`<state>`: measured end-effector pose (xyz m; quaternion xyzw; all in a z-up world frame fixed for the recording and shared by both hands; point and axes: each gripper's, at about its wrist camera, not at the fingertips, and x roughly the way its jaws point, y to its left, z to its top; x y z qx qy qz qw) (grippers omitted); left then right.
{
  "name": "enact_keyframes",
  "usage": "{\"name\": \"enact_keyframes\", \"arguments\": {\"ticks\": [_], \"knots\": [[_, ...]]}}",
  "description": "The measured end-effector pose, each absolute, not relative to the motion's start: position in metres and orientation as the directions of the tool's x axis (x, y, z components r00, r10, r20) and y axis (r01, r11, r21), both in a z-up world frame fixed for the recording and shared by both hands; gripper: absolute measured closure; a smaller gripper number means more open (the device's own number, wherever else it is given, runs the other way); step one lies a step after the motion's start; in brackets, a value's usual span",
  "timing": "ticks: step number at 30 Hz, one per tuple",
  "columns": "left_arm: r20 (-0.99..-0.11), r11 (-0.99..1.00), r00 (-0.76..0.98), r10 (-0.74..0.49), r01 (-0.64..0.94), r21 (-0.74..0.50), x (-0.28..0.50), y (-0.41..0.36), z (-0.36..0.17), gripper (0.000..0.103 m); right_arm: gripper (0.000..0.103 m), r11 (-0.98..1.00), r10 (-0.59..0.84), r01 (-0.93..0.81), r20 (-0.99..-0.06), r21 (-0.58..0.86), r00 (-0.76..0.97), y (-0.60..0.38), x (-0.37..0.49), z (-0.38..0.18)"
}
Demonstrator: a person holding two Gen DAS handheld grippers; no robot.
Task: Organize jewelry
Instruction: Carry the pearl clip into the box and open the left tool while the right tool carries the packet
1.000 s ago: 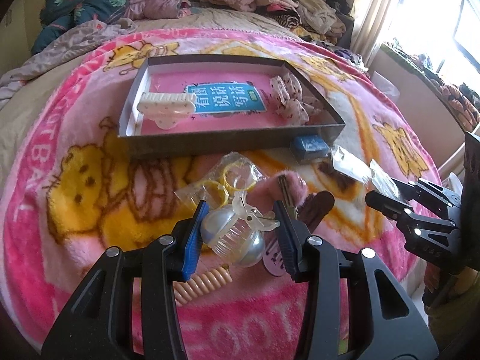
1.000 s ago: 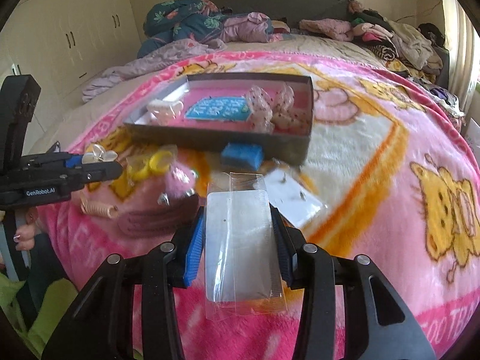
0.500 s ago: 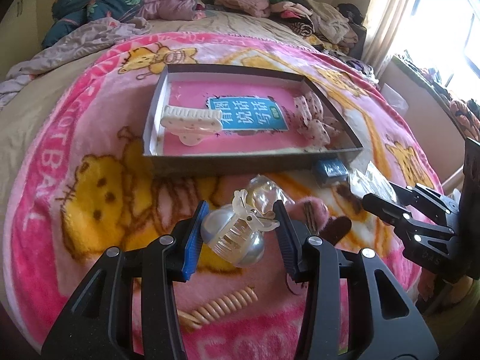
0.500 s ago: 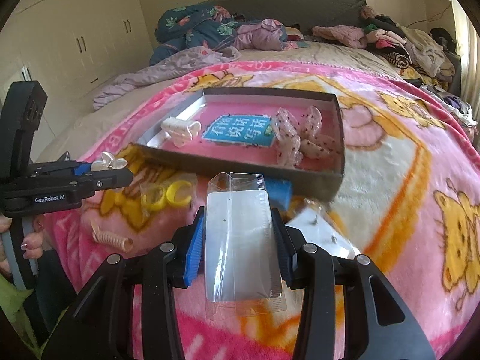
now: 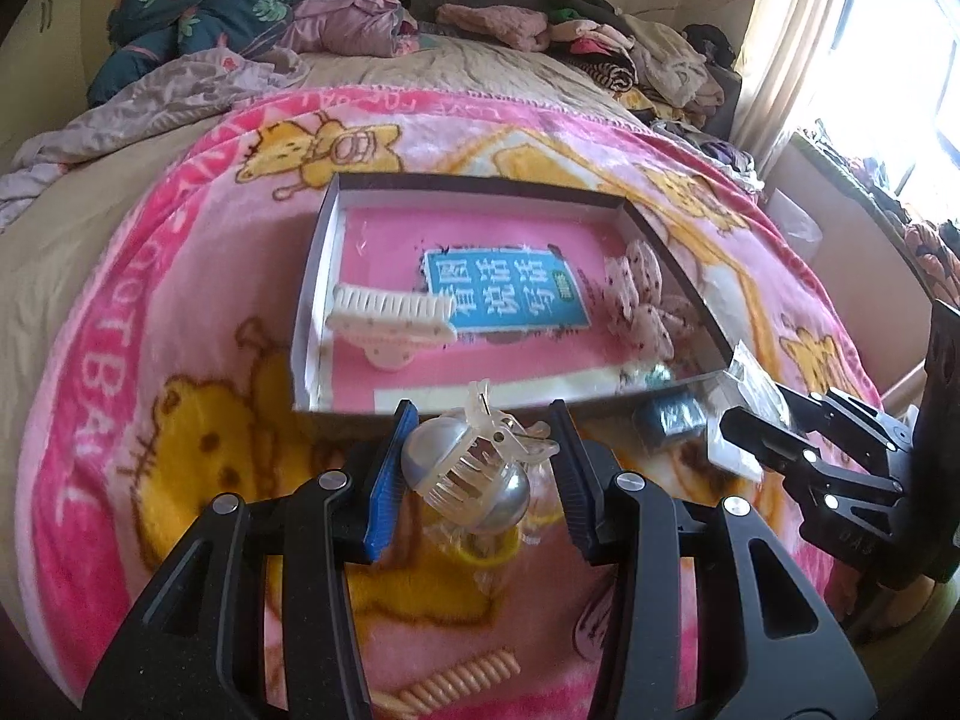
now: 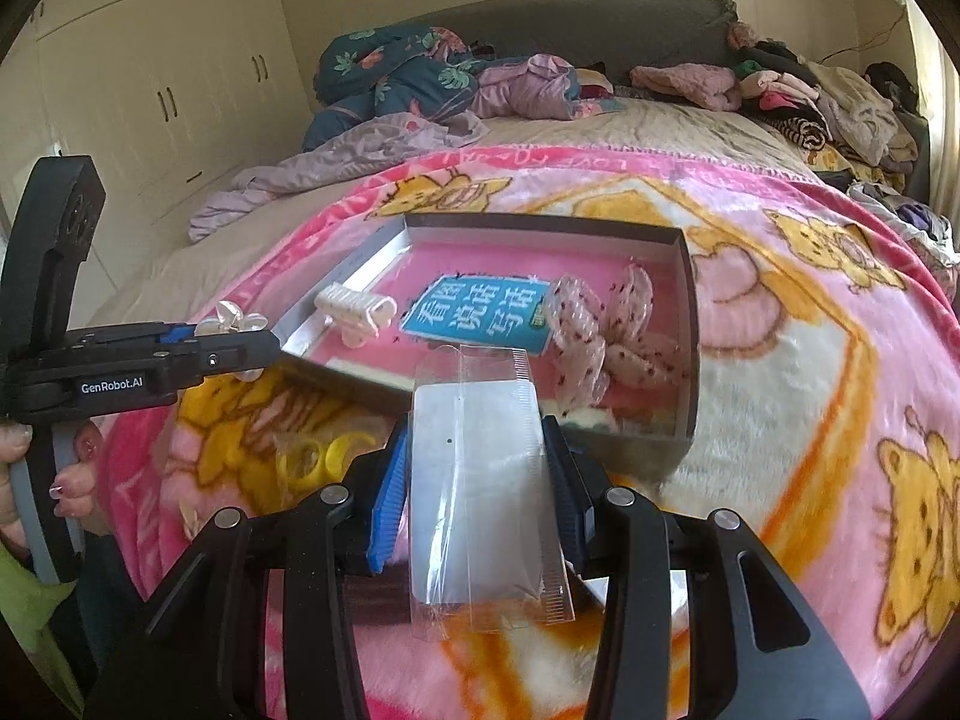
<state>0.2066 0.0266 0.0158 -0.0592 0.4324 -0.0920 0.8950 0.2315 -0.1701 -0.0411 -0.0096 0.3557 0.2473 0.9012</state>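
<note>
Right gripper [image 6: 477, 480] clamped on a clear plastic packet [image 6: 480, 498]

Ahead of its fingers lay the shallow grey box [image 6: 684, 324] with a white comb clip [image 6: 354, 303] and spotted bows [image 6: 606, 330] inside. Off to its left, the left gripper [image 6: 240, 339] pinched a clear claw clip [image 6: 231, 317] at the box's near corner, with yellow rings [image 6: 324, 456] lying on the pink blanket [image 6: 810, 312] below.

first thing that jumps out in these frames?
The loud pink cartoon blanket covering the bed, with a shallow grey box on it. Up close, the left gripper pinches a clear claw hair clip and the right gripper a transparent packet.
</note>
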Motion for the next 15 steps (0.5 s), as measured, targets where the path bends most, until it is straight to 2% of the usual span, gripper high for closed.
{"name": "enact_keyframes", "arguments": {"ticks": [15], "knots": [[-0.749,0.973,0.621,-0.231,0.137,-0.186,0.247,0.013,0.029,0.068,0.063,0.894,0.412,-0.427,-0.625,0.136,0.664,-0.177,0.269,-0.017]]}}
